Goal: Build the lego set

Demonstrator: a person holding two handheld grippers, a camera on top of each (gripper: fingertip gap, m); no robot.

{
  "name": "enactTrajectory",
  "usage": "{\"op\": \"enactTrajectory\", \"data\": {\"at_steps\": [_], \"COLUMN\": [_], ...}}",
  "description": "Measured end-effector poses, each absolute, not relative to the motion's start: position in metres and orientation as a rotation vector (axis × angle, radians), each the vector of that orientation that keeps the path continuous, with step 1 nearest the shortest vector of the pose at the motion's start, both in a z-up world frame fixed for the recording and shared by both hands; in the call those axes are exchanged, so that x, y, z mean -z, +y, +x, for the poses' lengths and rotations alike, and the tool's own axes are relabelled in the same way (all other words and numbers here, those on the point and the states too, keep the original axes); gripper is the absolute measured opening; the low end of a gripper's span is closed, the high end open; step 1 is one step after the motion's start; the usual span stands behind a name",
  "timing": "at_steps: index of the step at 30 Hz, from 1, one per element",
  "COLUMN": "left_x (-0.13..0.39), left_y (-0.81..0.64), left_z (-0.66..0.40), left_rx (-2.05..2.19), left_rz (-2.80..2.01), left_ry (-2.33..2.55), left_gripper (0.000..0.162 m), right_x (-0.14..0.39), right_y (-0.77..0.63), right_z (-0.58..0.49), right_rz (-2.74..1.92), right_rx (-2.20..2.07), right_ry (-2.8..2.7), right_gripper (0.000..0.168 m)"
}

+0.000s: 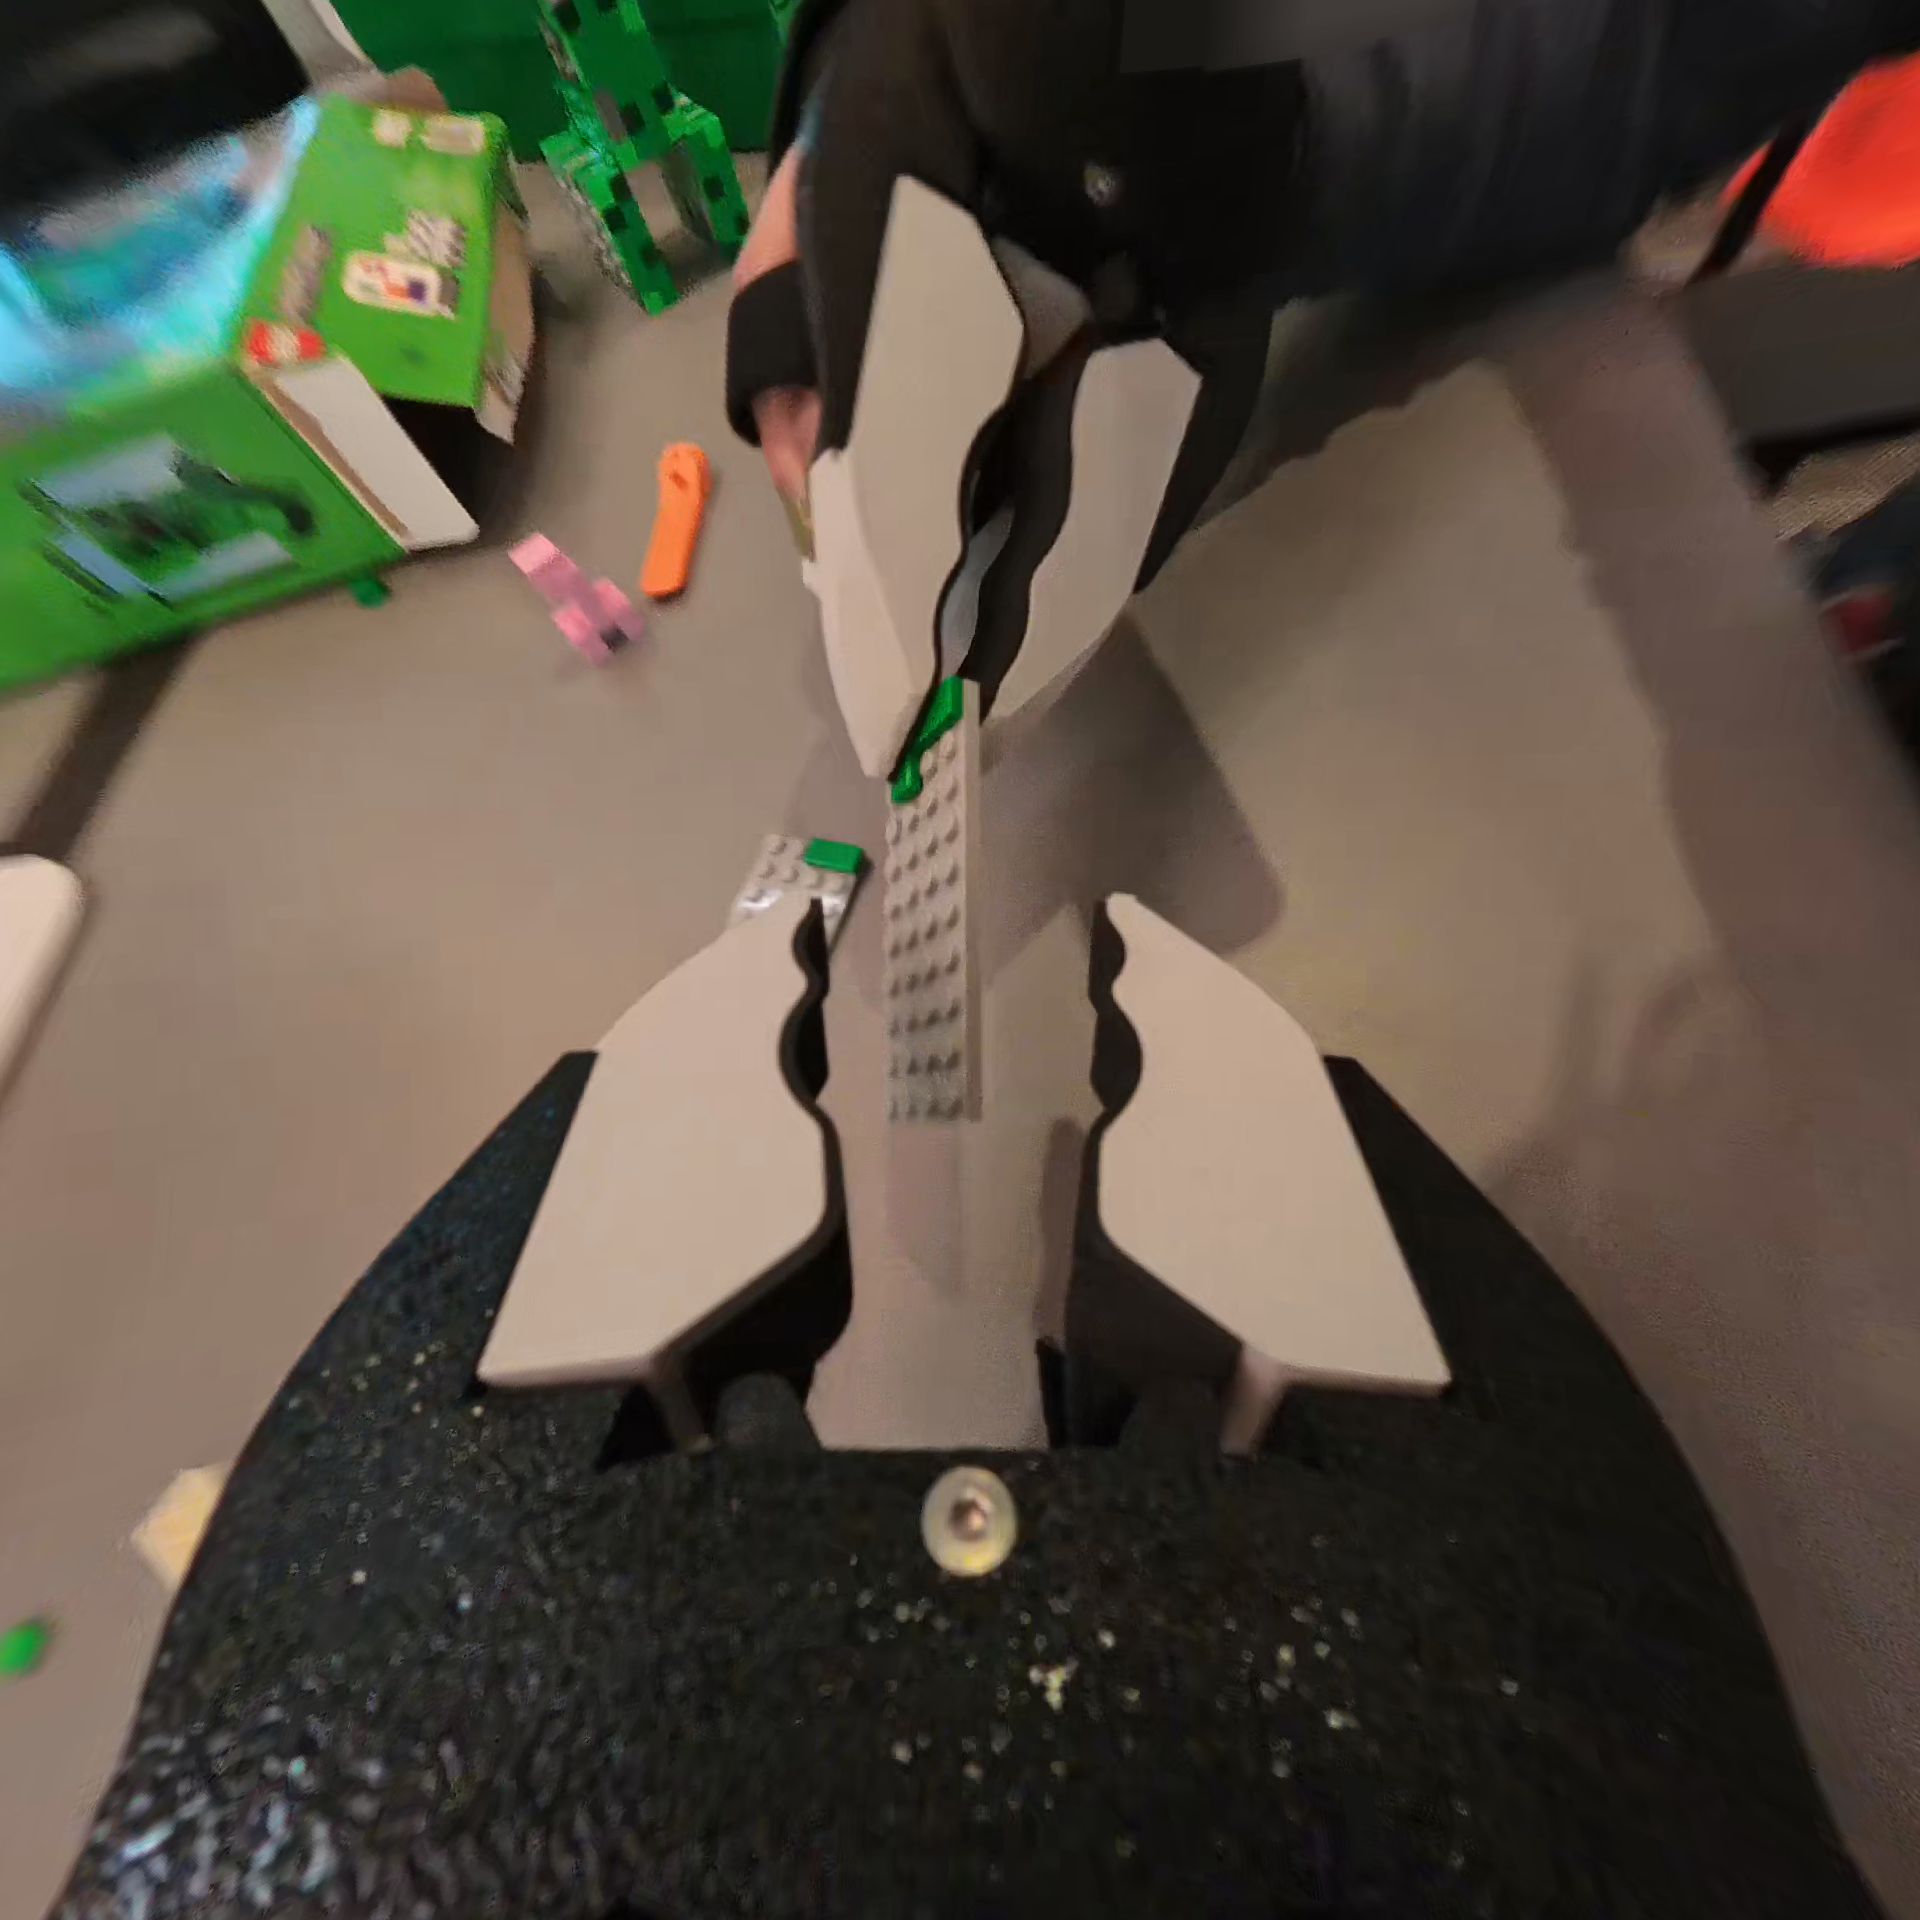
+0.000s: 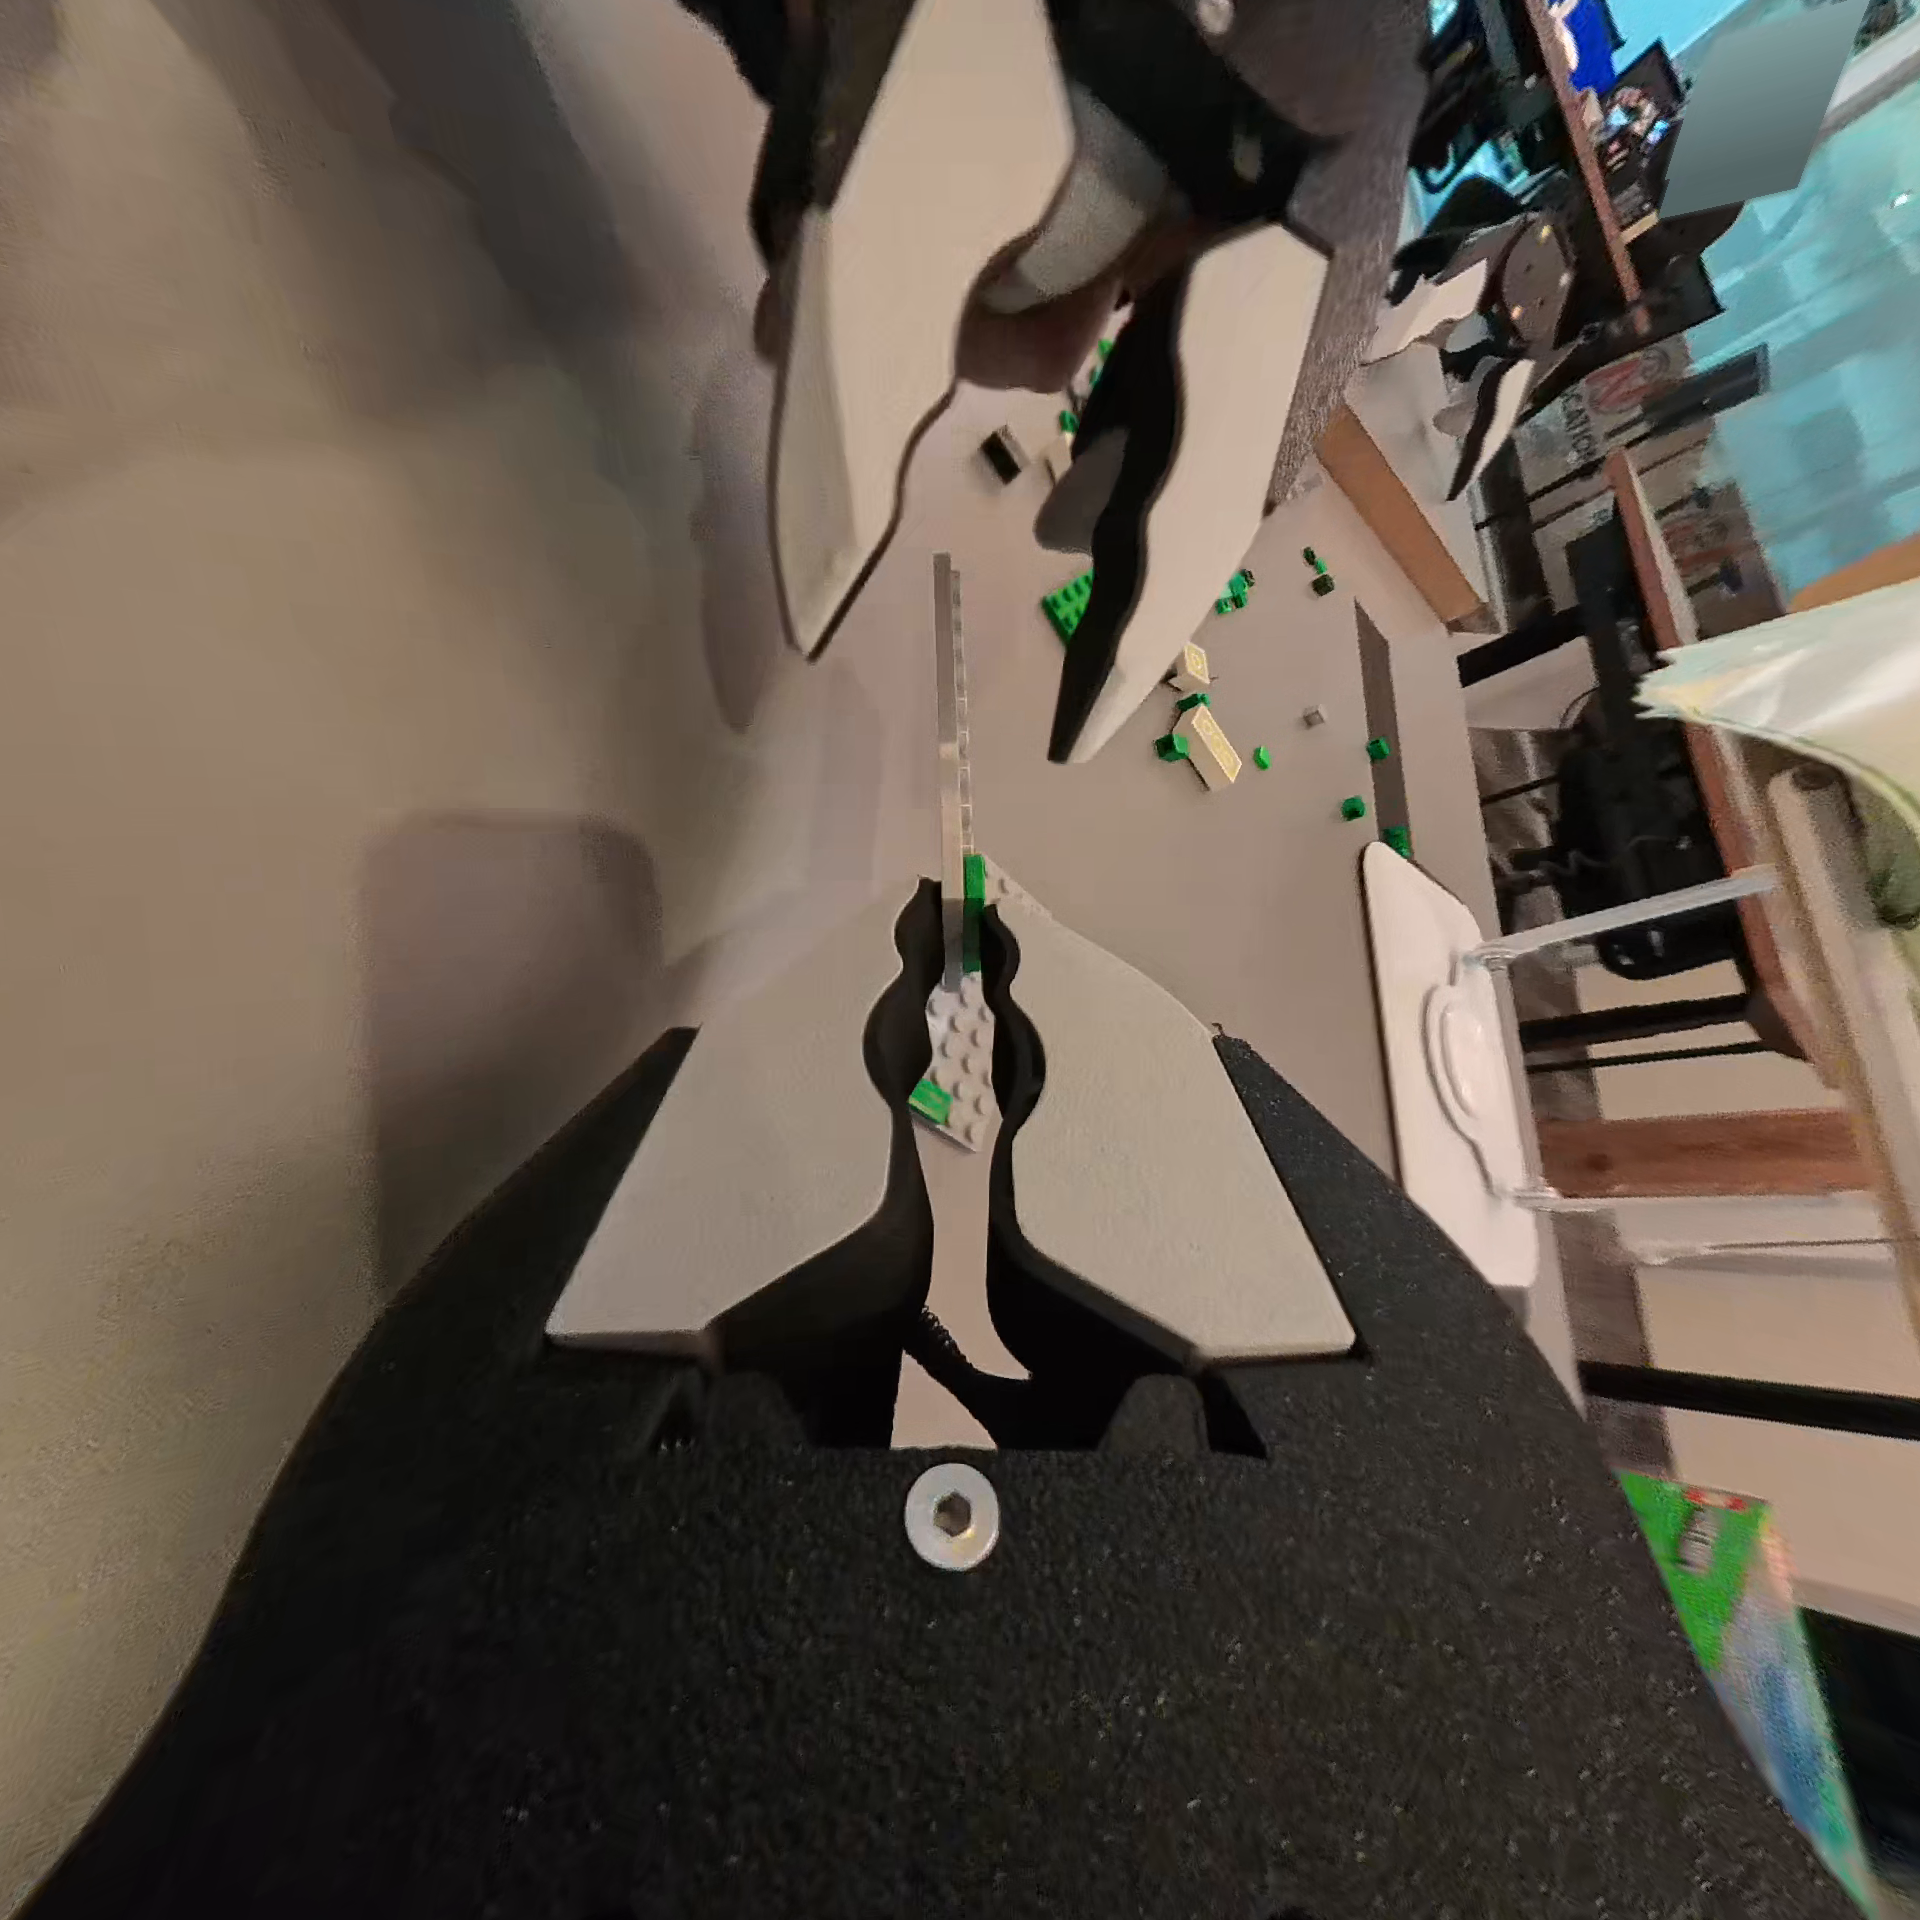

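Observation:
A long grey studded plate (image 1: 932,956) hangs above the grey table, with a small green piece (image 1: 925,738) at its far end. My right gripper (image 1: 935,732) comes down from above and is shut on that far end, over the green piece. In the right wrist view the plate (image 2: 948,707) shows edge-on, pinched with the green piece (image 2: 972,899) between the right gripper's (image 2: 958,904) fingertips. My left gripper (image 1: 966,914) is open, with its fingers on either side of the plate's near half, not touching it. It also shows in the right wrist view (image 2: 940,696), open.
A small grey plate with a green tile (image 1: 805,873) lies on the table by the left finger. An orange brick separator (image 1: 675,520), a pink figure (image 1: 582,603), a green box (image 1: 208,416) and a green block build (image 1: 644,177) are farther back. Loose green bricks (image 2: 1226,597) lie scattered.

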State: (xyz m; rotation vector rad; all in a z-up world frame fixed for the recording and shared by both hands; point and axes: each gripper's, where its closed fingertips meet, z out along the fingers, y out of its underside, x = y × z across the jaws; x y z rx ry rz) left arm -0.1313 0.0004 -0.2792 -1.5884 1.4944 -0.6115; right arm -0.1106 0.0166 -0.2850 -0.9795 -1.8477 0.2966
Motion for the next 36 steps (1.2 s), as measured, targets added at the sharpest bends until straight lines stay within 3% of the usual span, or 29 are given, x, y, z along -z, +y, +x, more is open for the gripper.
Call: {"op": "enactTrajectory", "data": {"at_steps": [1, 9, 15, 24, 36], "left_x": [0.279, 0.280, 0.274, 0.264, 0.275], "left_y": [0.000, -0.001, -0.002, -0.003, -0.010], "left_z": [-0.128, -0.114, -0.112, -0.113, -0.111], "left_rx": [0.528, 0.320, 0.310, 0.326, 0.402], "left_rz": [-1.540, -1.410, -1.362, -1.317, -1.378], "left_ry": [1.519, 1.547, 1.518, 1.471, 1.547], "left_gripper": [0.046, 0.013, 0.007, 0.004, 0.010], "right_x": [0.284, 0.276, 0.272, 0.259, 0.271], "right_y": [0.014, -0.002, -0.005, -0.003, -0.009], "right_z": [-0.112, -0.119, -0.119, -0.119, -0.116], "right_rz": [-0.995, -0.999, -1.012, -0.990, -0.920], "right_rx": [-0.335, -0.494, -0.540, -0.544, -0.481], "right_ry": [-1.842, -1.823, -1.806, -1.715, -1.812], "right_gripper": [0.006, 0.006, 0.006, 0.013, 0.006]}}
